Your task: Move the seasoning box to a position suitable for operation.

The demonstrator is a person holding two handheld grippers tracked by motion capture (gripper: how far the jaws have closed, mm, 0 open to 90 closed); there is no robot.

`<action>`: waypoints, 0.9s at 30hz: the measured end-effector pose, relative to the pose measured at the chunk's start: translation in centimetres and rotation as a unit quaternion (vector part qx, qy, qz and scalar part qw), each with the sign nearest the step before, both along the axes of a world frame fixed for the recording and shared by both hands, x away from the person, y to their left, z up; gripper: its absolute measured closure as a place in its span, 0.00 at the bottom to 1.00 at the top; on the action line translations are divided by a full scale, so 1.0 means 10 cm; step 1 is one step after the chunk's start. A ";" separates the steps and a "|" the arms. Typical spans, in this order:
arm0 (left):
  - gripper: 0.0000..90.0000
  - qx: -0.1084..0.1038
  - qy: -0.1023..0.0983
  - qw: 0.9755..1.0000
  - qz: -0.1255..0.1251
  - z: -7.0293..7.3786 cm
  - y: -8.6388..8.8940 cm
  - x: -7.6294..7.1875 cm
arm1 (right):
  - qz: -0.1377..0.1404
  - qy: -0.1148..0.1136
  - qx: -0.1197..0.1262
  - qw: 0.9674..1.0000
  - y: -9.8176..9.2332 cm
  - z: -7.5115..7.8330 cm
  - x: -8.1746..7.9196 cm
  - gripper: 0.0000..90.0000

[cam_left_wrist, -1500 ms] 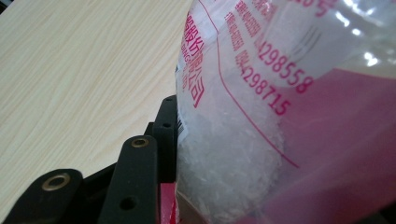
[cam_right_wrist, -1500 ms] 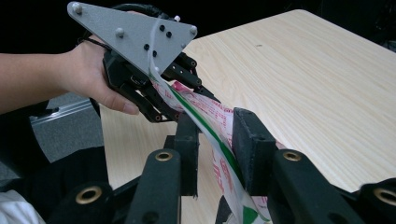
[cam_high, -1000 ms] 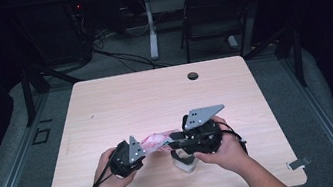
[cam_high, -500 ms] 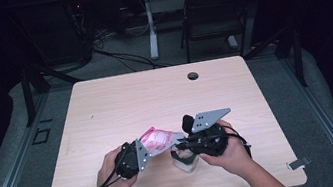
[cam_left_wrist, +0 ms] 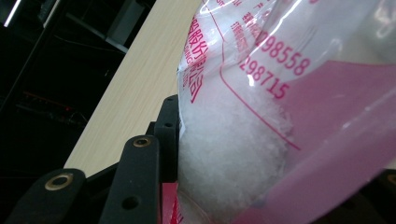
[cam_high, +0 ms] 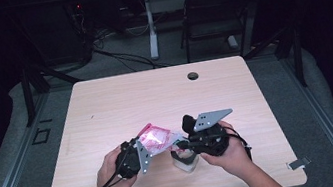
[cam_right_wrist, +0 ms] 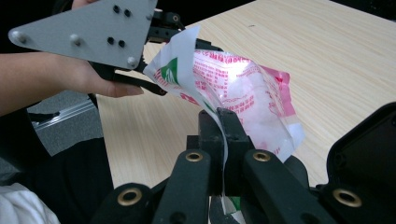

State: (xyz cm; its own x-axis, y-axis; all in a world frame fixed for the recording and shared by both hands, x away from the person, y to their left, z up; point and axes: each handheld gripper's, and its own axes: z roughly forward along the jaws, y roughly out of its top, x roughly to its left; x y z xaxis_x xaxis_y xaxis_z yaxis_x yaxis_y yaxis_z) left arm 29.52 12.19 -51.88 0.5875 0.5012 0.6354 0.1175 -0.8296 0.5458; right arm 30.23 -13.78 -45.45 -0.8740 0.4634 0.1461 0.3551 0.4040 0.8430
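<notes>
My right tongs [cam_right_wrist: 224, 140] have just been closing and are clamped on the bag's [cam_high: 157, 139] edge. My left tongs [cam_high: 139, 154] grip its other end, jaws partly apart. The bag, holding white crystals [cam_left_wrist: 229, 154], hangs above the worktop [cam_high: 154, 95] beside a small cup [cam_high: 185, 161].

Left gripper [cam_high: 139, 154] jaws half apart, right gripper [cam_high: 181, 145] jaws just clamped together

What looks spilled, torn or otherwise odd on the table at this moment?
Nothing stands out. The pink-printed bag of white granules hangs between the left claw and right claw, above a small white container. No spilled granules show on the table.
</notes>
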 end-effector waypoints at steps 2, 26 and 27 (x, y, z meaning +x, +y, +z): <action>0.71 0.001 0.000 1.000 0.001 0.01 0.00 0.00 | -0.002 0.003 -0.001 1.000 -0.01 -0.02 0.01 1.00; 0.71 0.027 -0.056 0.998 0.015 0.01 -0.07 -0.04 | -0.017 -0.001 -0.026 1.000 -0.07 -0.23 0.02 1.00; 0.71 0.028 -0.059 0.998 0.016 0.02 -0.07 -0.04 | -0.019 -0.002 -0.027 0.999 -0.07 -0.23 0.02 1.00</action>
State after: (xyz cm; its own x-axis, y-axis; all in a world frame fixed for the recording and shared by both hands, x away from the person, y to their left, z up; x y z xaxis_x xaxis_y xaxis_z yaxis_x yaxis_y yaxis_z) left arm 29.13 11.46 -51.73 0.4919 0.4803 0.7262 0.0815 -0.8558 0.5108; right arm 30.41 -14.53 -47.78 -0.8567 0.5026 0.1160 0.3668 0.4357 0.8220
